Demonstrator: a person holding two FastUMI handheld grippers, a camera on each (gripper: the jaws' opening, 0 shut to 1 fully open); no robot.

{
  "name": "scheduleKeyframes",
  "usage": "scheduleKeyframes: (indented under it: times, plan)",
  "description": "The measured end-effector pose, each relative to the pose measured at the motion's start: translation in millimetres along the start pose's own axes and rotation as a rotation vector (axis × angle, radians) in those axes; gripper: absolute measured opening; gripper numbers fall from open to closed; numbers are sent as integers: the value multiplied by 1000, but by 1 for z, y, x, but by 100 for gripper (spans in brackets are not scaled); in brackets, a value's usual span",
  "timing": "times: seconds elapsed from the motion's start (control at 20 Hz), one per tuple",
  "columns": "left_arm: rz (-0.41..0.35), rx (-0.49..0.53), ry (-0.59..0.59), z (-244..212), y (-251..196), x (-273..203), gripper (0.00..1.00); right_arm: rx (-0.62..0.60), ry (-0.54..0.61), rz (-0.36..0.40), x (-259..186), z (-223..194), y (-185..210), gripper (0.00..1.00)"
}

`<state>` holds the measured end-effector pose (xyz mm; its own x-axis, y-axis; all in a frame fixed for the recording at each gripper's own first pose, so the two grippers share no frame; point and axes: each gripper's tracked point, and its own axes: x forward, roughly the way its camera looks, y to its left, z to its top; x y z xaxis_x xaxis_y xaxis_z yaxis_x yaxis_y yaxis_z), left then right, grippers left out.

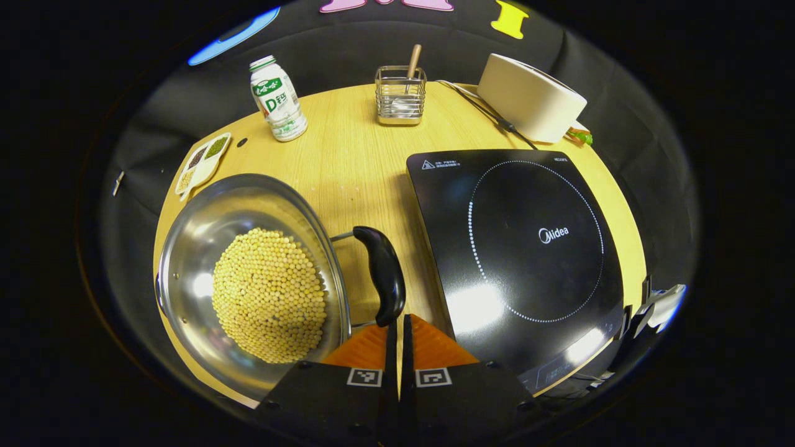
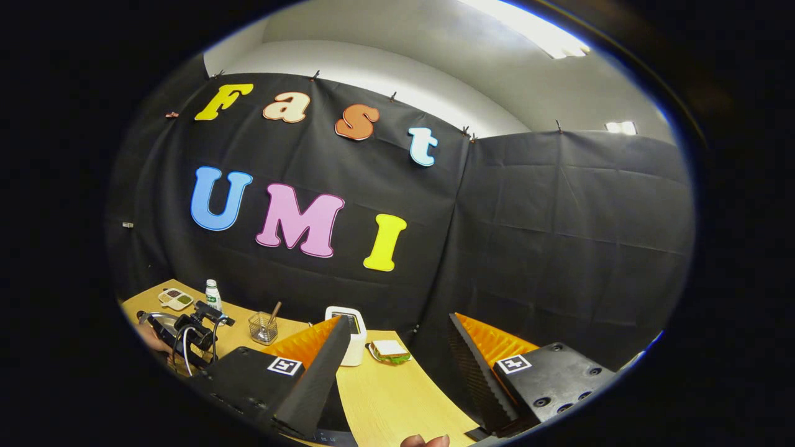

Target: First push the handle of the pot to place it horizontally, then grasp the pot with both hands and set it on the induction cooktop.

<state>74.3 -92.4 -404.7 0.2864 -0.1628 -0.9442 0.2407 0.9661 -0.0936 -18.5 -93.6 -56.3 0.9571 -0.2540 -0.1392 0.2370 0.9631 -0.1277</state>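
**Colours I see on the table**

I see a silver pot with pale yellow beans and a black handle. The induction cooktop is glossy black with a white dotted ring. The table is light wood, the bottle white and green.

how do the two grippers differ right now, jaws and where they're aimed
The left gripper has its jaws closed together, while the right gripper has its jaws spread wide apart. The left gripper sits low, right by the pot's black handle, while the right gripper is raised and aimed at the booth wall, with nothing between its fingers. Neither one is holding anything.
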Motion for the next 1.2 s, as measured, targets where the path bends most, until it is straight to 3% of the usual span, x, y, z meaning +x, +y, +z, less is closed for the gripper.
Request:
scheduleKeyframes:
  times: [0.35, 0.4, 0.45, 0.65, 0.9, 1.05, 1.2]
  plan:
    - [-36, 49, -112, 8, -8, -28, 6, 2, 5, 35, 1, -2, 22, 97]
    - [-46, 59, -151, 13, -10, -38, 11, 1, 7, 42, 2, -3, 26, 97]
    - [-54, 59, -198, 18, -11, -48, 24, 1, 11, 50, 1, -4, 31, 97]
    - [-73, -26, -372, 43, 4, -95, 99, 9, 16, 92, 2, -3, 56, 97]
    - [-21, -99, -588, 70, 70, -149, 97, 29, 11, 243, 7, 0, 123, 98]
    - [72, -64, -631, 63, 123, -164, 95, 68, 16, 395, 5, 2, 184, 98]
    - [119, -83, -624, 46, 166, -168, 95, 141, 104, 543, 3, -16, 244, 98]
